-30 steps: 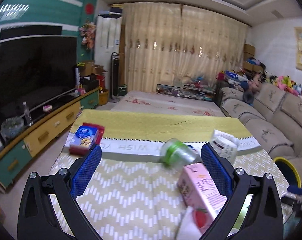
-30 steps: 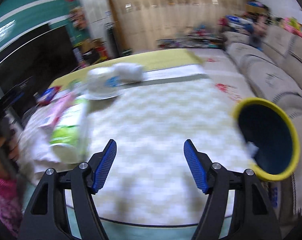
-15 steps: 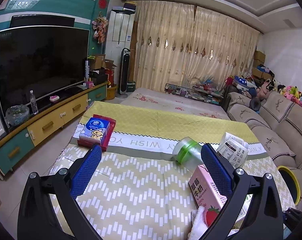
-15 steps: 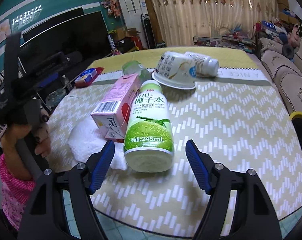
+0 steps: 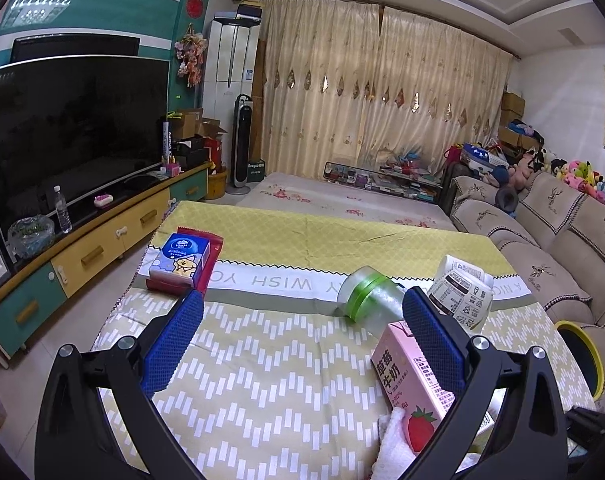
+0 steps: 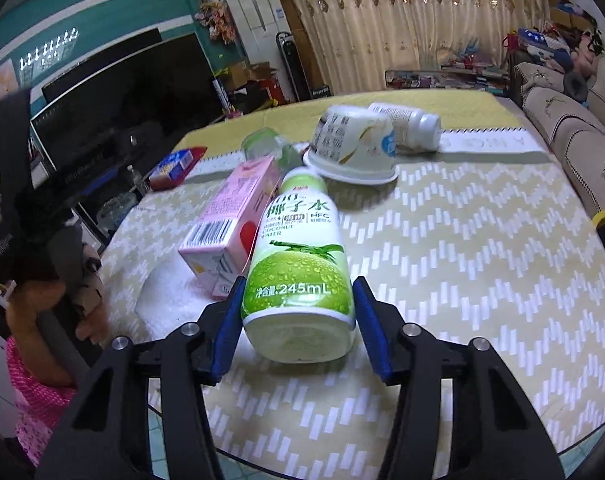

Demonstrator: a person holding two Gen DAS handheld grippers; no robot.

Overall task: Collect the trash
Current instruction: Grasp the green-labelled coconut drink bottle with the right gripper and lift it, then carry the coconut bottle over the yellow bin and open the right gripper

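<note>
A green coconut water bottle (image 6: pixel 298 268) lies on the table, its base toward me. My right gripper (image 6: pixel 298 320) is open, a blue finger on each side of the bottle's base, a small gap on the right. A pink strawberry milk carton (image 6: pixel 234 212) lies left of the bottle on a white tissue (image 6: pixel 170 300); the carton also shows in the left wrist view (image 5: pixel 414 376). Behind are a clear green-banded cup (image 5: pixel 368 298), an upturned white tub (image 6: pixel 352 148) and a small white bottle (image 6: pixel 410 124). My left gripper (image 5: pixel 298 340) is open and empty above the tablecloth.
A blue tissue pack on a red box (image 5: pixel 182 260) sits at the table's far left. A yellow-rimmed bin (image 5: pixel 580 356) stands off the right edge by the sofa (image 5: pixel 554 240). A TV cabinet (image 5: pixel 62 256) runs along the left. The person's hand (image 6: pixel 62 304) holds the left gripper.
My right gripper swung left from the bin, moved up to the coconut water bottle and narrowed around its base. My left gripper rose slightly and stayed open.
</note>
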